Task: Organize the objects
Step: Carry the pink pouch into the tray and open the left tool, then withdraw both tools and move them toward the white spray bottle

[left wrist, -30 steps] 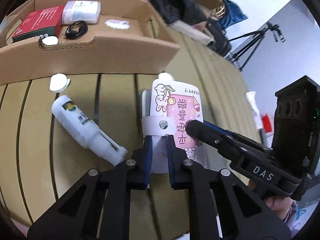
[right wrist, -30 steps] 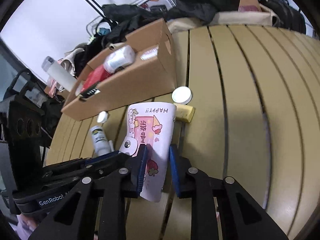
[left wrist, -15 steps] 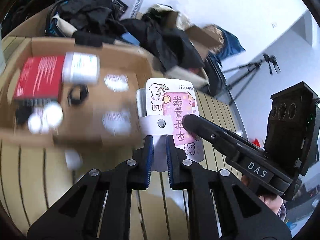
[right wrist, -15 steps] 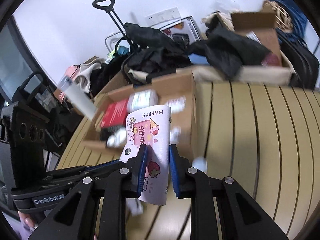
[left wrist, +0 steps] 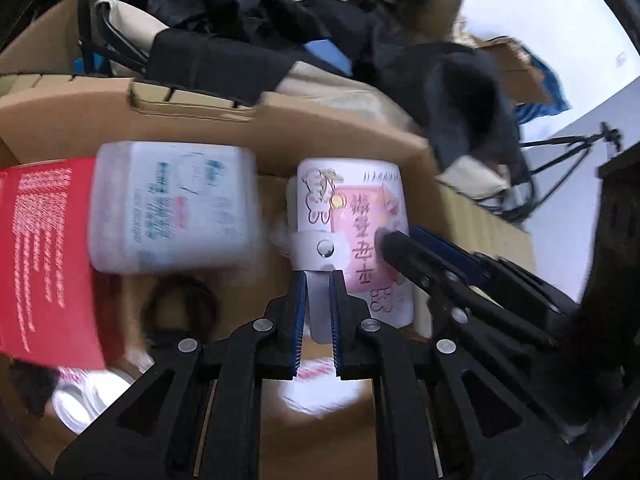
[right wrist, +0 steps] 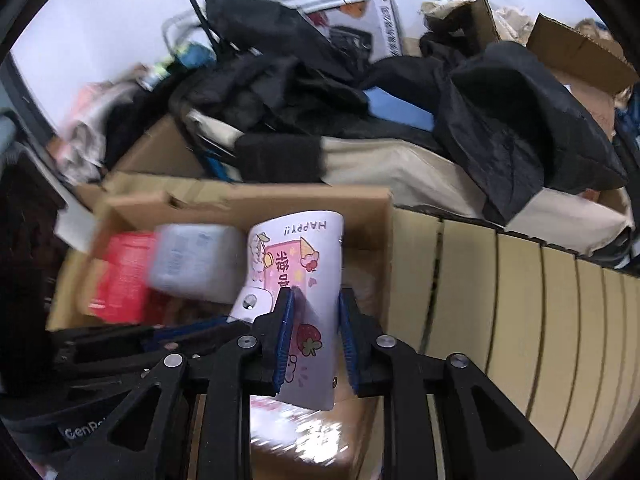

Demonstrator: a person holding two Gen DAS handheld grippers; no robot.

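Item: white cartoon-printed pouch with a pink panel and a snap-button strap (left wrist: 352, 216) (right wrist: 304, 280). Held in mid-air at frame centre in both views, above the open brown cardboard box (left wrist: 320, 120) (right wrist: 280, 196), its "HAPPY!!" end toward the far wall of the box.

Left gripper (left wrist: 318, 304): black frame, blue pads, clenched on the pouch's white strap tab just below the snap. In the right wrist view it enters from the lower left (only its fingers and part of a label are legible).

Right gripper (right wrist: 316, 336): clamped across the pouch's body, one pad on each side, near the strawberry print. In the left wrist view it reaches in from the right and its fingertips meet the pink panel.

Box contents, left of the pouch: translucent white plastic bottle with blue print (left wrist: 172, 208) (right wrist: 196, 260), lying on its side; red rectangular box with white text (left wrist: 44, 256) (right wrist: 120, 276), partly beneath the bottle. Both blurred.

Surroundings: yellow slatted table (right wrist: 540, 312), lower right of the right wrist view; a heap of black clothing and bags (left wrist: 248, 32) (right wrist: 500, 120) beyond the box, upper frame.
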